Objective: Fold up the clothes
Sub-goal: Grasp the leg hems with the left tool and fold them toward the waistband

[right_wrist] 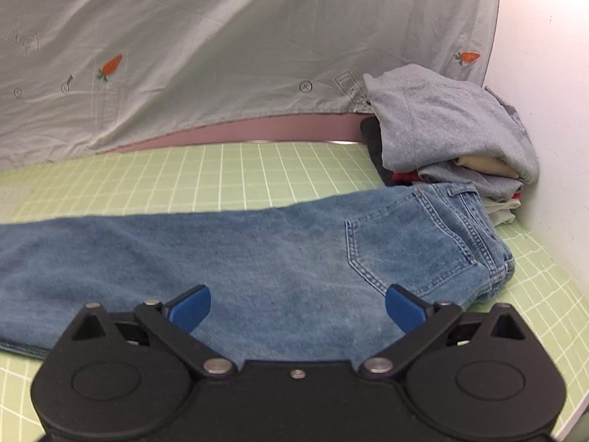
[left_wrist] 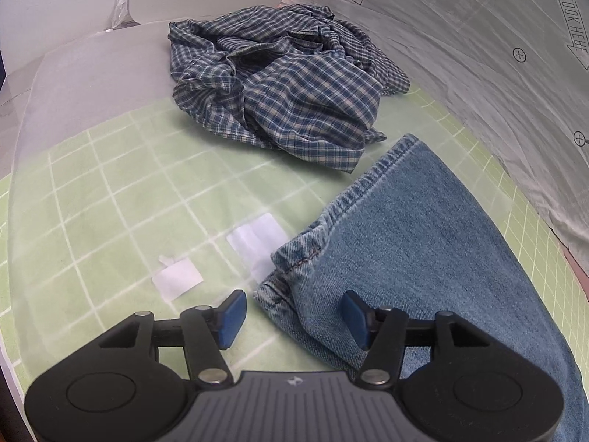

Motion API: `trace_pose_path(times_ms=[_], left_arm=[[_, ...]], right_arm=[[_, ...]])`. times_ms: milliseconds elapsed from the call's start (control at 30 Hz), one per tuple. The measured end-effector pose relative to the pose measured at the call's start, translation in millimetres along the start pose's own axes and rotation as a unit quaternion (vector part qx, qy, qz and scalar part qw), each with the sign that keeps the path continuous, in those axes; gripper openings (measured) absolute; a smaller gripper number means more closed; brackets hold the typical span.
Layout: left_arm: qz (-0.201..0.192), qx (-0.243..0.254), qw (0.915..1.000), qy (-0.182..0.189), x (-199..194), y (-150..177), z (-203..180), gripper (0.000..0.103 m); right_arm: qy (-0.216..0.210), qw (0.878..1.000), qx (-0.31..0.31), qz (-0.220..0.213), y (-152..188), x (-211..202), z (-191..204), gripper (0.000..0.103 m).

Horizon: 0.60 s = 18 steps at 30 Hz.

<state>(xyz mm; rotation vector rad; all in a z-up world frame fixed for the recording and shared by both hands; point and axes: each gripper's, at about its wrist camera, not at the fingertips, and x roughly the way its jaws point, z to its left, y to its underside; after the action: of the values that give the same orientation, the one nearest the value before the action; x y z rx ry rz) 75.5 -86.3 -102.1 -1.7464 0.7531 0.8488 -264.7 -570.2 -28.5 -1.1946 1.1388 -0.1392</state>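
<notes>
A pair of blue jeans (right_wrist: 257, 254) lies flat along the green grid mat (right_wrist: 221, 176), folded lengthwise, back pocket up and waist at the right. The leg hems show in the left wrist view (left_wrist: 423, 228). My left gripper (left_wrist: 294, 316) is open, low over the mat, with the hem corner between its blue pads. My right gripper (right_wrist: 298, 309) is open and empty just above the seat of the jeans. A crumpled blue plaid shirt (left_wrist: 287, 88) lies on the mat beyond the hems.
A stack of folded clothes (right_wrist: 452, 143), grey on top, sits by the waist at the mat's right end against a white wall. A pale printed sheet (right_wrist: 221, 48) hangs behind the mat. White tape patches (left_wrist: 254, 239) are stuck on the mat near the hems.
</notes>
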Motion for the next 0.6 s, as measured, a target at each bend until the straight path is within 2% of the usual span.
trace_pose_path(times_ms=[133, 367, 433, 600], left_arm=[[-0.004, 0.009, 0.9999, -0.004, 2, 1, -4, 0.059], [-0.015, 0.003, 0.9999, 0.004, 0, 5, -1, 0.059], [-0.018, 0.009, 0.9998, -0.002, 1, 6, -3, 0.059], [-0.034, 0.026, 0.9987, -0.030, 3, 11, -14, 0.056]], right_arm=[[0.012, 1.000, -0.001, 0.023, -1, 28, 2, 0.103], [0.021, 0.991, 0.027, 0.129, 48, 74, 8, 0.102], [0.017, 0.989, 0.058, 0.132, 53, 72, 1, 0.103], [0.024, 0.990, 0.019, 0.136, 46, 71, 7, 0.103]])
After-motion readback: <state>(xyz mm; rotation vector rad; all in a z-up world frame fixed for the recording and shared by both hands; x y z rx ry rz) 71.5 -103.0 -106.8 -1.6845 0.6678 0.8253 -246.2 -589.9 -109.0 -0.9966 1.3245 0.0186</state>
